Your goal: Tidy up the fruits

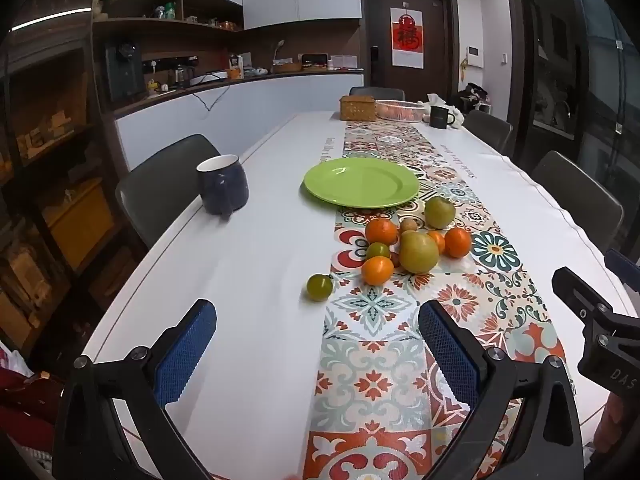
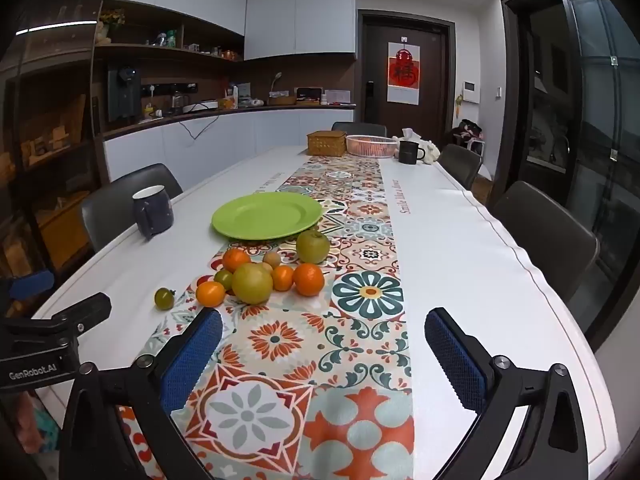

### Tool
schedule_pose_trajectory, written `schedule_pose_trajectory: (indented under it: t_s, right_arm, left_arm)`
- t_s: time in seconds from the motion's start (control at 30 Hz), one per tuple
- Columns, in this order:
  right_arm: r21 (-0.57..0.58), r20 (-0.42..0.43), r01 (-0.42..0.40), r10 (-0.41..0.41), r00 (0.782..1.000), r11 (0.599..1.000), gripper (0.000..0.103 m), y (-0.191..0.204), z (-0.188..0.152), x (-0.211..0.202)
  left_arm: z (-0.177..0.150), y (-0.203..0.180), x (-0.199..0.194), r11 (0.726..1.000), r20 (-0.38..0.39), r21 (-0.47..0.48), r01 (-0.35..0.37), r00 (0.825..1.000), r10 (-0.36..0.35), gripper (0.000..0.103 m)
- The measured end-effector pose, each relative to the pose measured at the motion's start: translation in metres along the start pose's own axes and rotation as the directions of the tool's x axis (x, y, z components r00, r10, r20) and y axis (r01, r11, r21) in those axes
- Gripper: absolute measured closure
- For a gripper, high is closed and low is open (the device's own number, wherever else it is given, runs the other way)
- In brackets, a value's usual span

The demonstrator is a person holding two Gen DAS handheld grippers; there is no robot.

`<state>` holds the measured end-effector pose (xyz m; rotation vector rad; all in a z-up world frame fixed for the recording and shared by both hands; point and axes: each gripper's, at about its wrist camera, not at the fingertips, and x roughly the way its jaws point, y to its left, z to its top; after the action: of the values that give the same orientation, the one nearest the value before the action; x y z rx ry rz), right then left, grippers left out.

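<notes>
Left wrist view: pear (image 1: 418, 251) stands upright, narrow end up; both grippers spread, empty.

Even, fairly bright indoor light falls on the long white table (image 1: 256, 248), with soft glare on the round lime-green plate (image 1: 362, 183). Both fisheye views bend strongly and darken to black at the corners. The left-hand shelves are dim.

Dark chairs (image 2: 544, 232) flank the white surface (image 2: 460, 248); brown door (image 2: 404, 76) at twelve o'clock; shelves (image 2: 160, 52) at ten.
</notes>
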<state>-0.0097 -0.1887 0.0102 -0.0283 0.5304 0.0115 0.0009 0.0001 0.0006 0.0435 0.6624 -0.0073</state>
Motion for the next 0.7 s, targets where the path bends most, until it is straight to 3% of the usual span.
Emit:
schedule_pose_trajectory:
  t_s: [0.13, 0.27, 0.7]
  right_arm:
    - [0.003, 0.003, -0.003, 0.003, 1.0, 1.0, 0.001, 0.0, 0.0, 0.0]
    - [0.001, 0.004, -0.003, 0.003, 1.0, 1.0, 0.001, 0.0, 0.0, -0.001]
    - [0.001, 0.006, -0.003, 0.003, 1.0, 1.0, 0.001, 0.0, 0.0, -0.001]
  left_arm:
    - [0.001, 0.011, 0.001, 0.999, 0.006, -0.021, 0.025, 1.0, -0.025, 0.0]
    - [0.002, -0.003, -0.006, 1.0, 0.024, 0.008, -0.027, 0.999, 0.026, 0.0]
    - [0.0, 0.002, -0.012, 1.0, 0.051, -0.012, -0.024, 0.998, 0.025, 0.0]
